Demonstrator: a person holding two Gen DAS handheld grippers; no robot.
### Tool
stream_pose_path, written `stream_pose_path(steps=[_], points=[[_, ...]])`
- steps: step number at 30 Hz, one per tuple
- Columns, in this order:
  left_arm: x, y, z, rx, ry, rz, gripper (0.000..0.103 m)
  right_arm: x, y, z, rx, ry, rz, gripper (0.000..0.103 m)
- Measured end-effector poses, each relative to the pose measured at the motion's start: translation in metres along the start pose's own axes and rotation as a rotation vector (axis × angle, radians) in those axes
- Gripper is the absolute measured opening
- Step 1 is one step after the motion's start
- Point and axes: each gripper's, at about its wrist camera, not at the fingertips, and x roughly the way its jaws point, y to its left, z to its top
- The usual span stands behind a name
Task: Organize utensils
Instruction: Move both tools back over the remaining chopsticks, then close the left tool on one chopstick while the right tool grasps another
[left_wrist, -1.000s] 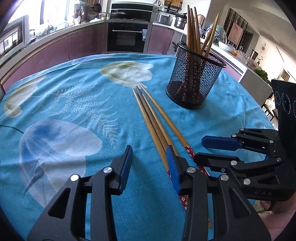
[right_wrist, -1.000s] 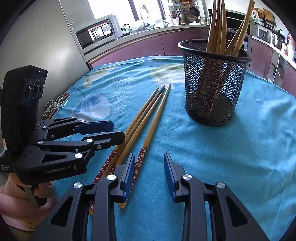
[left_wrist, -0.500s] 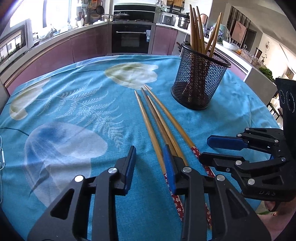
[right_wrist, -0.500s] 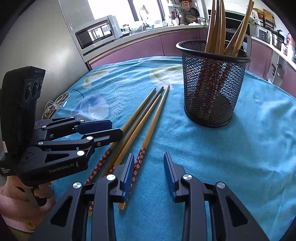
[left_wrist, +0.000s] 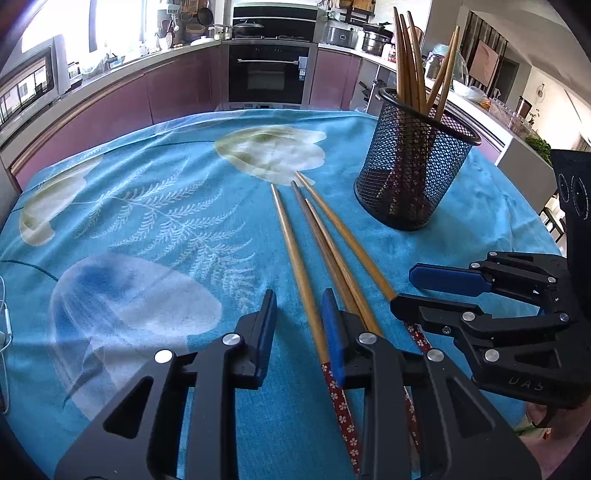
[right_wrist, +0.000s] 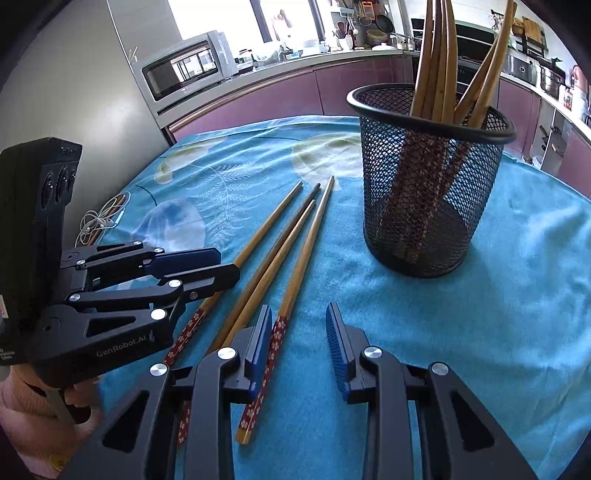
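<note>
Several wooden chopsticks with red flowered handles lie side by side on the blue tablecloth, also in the right wrist view. A black mesh holder stands behind them with several chopsticks upright in it, also in the right wrist view. My left gripper is open, low over the handle ends, with the leftmost chopstick between its fingers. My right gripper is open and empty, with the rightmost chopstick by its left finger. Each gripper shows in the other's view: right, left.
The round table carries a blue leaf-print cloth. A white cable lies at its left edge. Kitchen counters, an oven and a microwave stand beyond the table.
My left gripper has shifted left and back a little, so the leftmost chopstick now lies between its fingers. My right gripper has moved slightly closer to the rightmost chopstick.
</note>
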Motion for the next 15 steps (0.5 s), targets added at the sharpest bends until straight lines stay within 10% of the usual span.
stream_pose_path(steps=[15], points=[[0.008, 0.004, 0.007, -0.022, -0.001, -0.006, 0.023, 0.017, -0.006, 0.018, 0.035, -0.014, -0.012, 0.016]])
